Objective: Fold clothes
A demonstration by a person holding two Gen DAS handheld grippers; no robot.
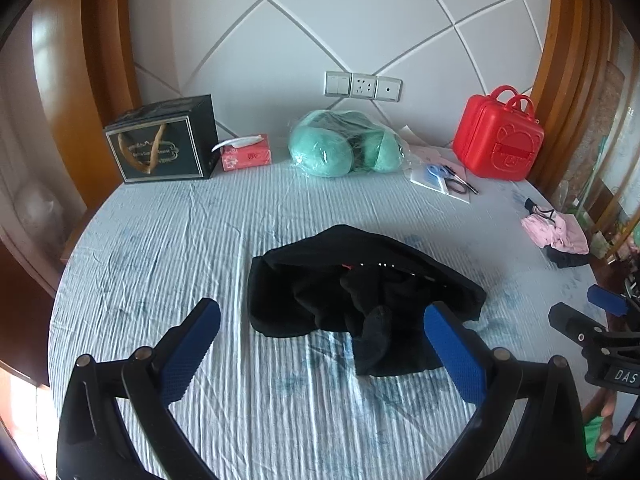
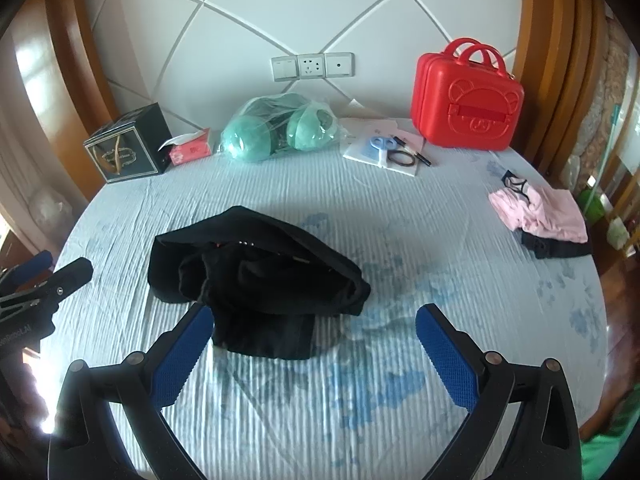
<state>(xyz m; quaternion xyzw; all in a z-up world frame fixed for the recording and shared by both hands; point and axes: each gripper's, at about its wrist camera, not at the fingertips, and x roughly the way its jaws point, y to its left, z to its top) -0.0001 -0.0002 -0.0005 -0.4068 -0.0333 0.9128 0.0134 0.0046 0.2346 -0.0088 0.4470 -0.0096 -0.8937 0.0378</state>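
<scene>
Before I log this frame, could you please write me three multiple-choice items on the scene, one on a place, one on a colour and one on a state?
1. Where does the black garment lie?
A. in the middle of the bed sheet
B. on top of the tissue box
C. inside the carry case

2. What colour is the carry case by the wall?
A. green
B. red
C. white

3. How do the left gripper and right gripper stand?
A. both shut on cloth
B. one open, one shut
C. both open, holding nothing

Answers: 1 A, it sits crumpled on the sheet, apart from the other things; 2 B, its shell and handles are red; 3 C, each pair of blue pads is spread wide with nothing between.
</scene>
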